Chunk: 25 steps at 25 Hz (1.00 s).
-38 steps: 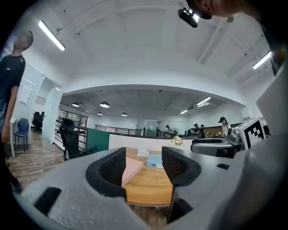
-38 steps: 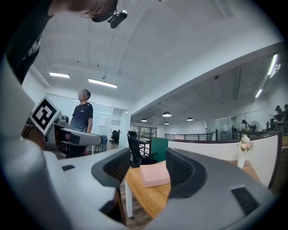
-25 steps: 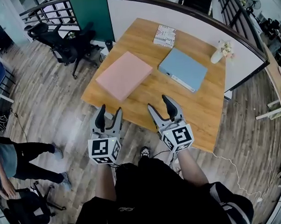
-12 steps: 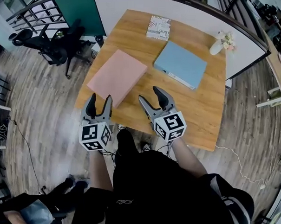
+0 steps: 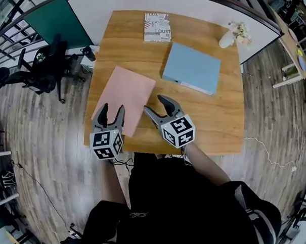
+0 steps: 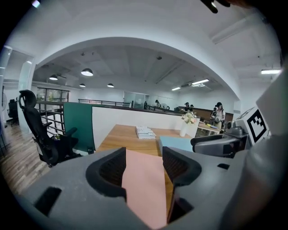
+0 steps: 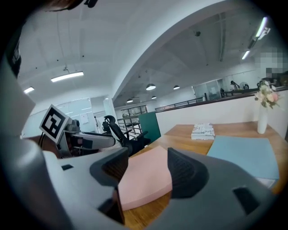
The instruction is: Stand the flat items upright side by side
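Observation:
Three flat items lie on the wooden table (image 5: pixel 219 121). A pink folder (image 5: pixel 125 95) is near the front left, a blue binder (image 5: pixel 192 67) at the middle right, and a printed book (image 5: pixel 157 27) at the far edge. My left gripper (image 5: pixel 112 109) hovers open over the pink folder's near left corner. My right gripper (image 5: pixel 155 104) hangs open just off the folder's near right edge. In the left gripper view the pink folder (image 6: pixel 144 179) shows through the gap between the jaws, untouched. The right gripper view shows the pink folder (image 7: pixel 146 179) the same way, with the blue binder (image 7: pixel 243 155) beyond.
A white vase of flowers (image 5: pixel 230 35) stands at the table's far right corner. White and green partition panels (image 5: pixel 52 22) run behind the table. Black office chairs (image 5: pixel 39 73) stand on the wood floor to the left. A white cable (image 5: pixel 265 149) trails on the floor at the right.
Both grippers have moved forward and down, from short of the table's near edge to either side of the pink folder's near end. The person at the left has left the view.

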{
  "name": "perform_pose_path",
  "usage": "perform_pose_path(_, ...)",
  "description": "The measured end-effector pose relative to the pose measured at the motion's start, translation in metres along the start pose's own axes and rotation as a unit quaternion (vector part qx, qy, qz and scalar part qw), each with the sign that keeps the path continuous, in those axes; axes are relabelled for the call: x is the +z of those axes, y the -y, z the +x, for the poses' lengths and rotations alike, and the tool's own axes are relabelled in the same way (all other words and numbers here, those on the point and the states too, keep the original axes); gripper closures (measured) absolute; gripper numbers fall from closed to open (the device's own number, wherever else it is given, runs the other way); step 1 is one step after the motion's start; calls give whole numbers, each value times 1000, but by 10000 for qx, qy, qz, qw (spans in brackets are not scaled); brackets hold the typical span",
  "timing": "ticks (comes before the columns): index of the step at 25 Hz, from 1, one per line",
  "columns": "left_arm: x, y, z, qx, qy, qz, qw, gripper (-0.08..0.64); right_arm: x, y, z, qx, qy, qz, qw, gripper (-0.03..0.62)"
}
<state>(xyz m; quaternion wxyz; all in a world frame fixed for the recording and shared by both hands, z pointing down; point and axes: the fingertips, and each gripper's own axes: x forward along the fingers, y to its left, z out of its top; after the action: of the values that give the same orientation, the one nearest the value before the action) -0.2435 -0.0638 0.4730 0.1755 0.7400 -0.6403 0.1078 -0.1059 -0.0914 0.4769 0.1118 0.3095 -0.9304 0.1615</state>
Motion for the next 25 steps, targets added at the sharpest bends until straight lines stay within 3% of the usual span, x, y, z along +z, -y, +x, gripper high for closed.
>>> perform_pose_path(6, -11, -33, 48, -495, -547, 100, 9972, 295, -23, 13, 39, -412, -431, 379, 9975, 319)
perform_pose_path(12, -31, -48, 83, -986, -1110, 292, 9885, 295, -53, 22, 60, -859, -756, 859, 9897, 314)
perform_pose_path(25, -72, -85, 136, -1480, -2159, 679, 9627, 255, -116, 36, 79, -1621, -1092, 2068, 9587, 310)
